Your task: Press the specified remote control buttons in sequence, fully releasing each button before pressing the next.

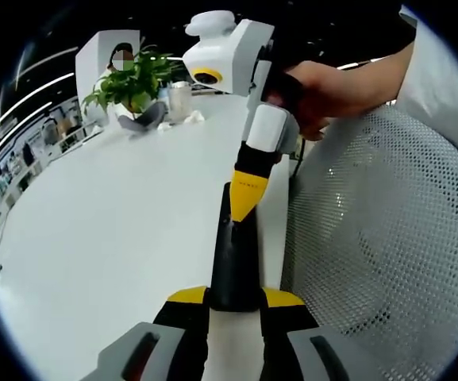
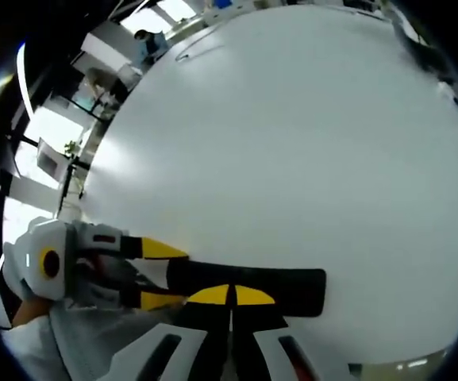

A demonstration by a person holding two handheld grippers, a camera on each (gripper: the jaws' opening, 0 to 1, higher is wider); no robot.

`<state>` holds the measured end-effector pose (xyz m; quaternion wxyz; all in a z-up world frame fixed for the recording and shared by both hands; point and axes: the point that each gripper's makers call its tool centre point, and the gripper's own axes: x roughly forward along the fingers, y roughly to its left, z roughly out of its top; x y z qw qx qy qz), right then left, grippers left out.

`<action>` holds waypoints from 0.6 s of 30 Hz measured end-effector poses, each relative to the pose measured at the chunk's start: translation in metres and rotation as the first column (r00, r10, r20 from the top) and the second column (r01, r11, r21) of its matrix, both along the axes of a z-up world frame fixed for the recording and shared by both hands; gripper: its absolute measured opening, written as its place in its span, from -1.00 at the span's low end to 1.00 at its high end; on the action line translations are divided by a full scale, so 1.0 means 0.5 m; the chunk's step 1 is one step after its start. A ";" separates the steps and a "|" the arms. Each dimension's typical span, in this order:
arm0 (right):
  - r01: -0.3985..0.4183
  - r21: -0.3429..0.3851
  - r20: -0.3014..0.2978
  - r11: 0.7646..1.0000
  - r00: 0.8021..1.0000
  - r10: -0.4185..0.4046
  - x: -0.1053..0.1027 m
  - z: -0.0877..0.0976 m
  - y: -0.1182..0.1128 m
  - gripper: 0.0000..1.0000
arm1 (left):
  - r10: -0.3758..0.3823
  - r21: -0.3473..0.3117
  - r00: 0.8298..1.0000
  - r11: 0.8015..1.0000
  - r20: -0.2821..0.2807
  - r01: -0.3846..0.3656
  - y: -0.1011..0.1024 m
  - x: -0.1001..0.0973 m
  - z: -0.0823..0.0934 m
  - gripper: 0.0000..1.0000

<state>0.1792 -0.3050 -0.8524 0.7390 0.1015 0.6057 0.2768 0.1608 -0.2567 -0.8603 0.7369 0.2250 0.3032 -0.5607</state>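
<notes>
Left tool (image 1: 235, 300): yellow-tipped jaws clamped on near end of black remote control (image 1: 233, 254), at 6 o'clock of left gripper view. Remote control: long, narrow, dark body extending toward 12 o'clock, lying over white surface (image 1: 109, 222). Right tool (image 1: 248, 208), entering from 1 o'clock, held by a hand (image 1: 324, 91): yellow tips together, pressed onto far end of remote control. White mesh chair back (image 1: 387, 238) at 3 to 5 o'clock, beside surface edge. Potted green plant (image 1: 129, 79) at 11 o'clock, far across surface, with small pale items just beside it, too small to identify.

Right tool (image 2: 230, 295) in right gripper view: yellow tips closed against each other at 6 o'clock, resting on upper face of remote control (image 2: 292, 290). Remote control: horizontal dark bar across lower field, from 7 to 5 o'clock, free end toward 5 o'clock. Left tool (image 2: 161, 274) at 8 o'clock: yellow-tipped jaws gripping one end of remote control from both sides. Surface (image 2: 292, 135): broad, white, occupying upper field. Button under tips: cannot tell which.
</notes>
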 end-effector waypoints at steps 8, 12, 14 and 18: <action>-0.008 -0.008 0.004 1.000 1.000 0.008 -0.002 0.002 -0.001 -1.00 | 0.002 -0.002 1.000 1.000 0.000 -0.002 0.000 0.000 0.000 -0.52; 0.015 -0.016 0.010 1.000 1.000 -0.015 0.005 0.002 -0.007 -1.00 | 0.001 -0.003 1.000 1.000 0.001 -0.001 0.000 0.001 0.001 -0.52; 0.025 -0.020 0.020 0.999 0.999 -0.025 0.007 0.005 -0.012 -1.00 | 0.000 -0.002 1.000 1.000 0.002 0.000 0.000 0.001 0.001 -0.52; 0.038 0.005 0.004 0.999 0.999 -0.038 0.006 0.008 -0.008 -1.00 | 0.000 -0.002 1.000 1.000 0.002 0.000 0.000 0.002 0.001 -0.52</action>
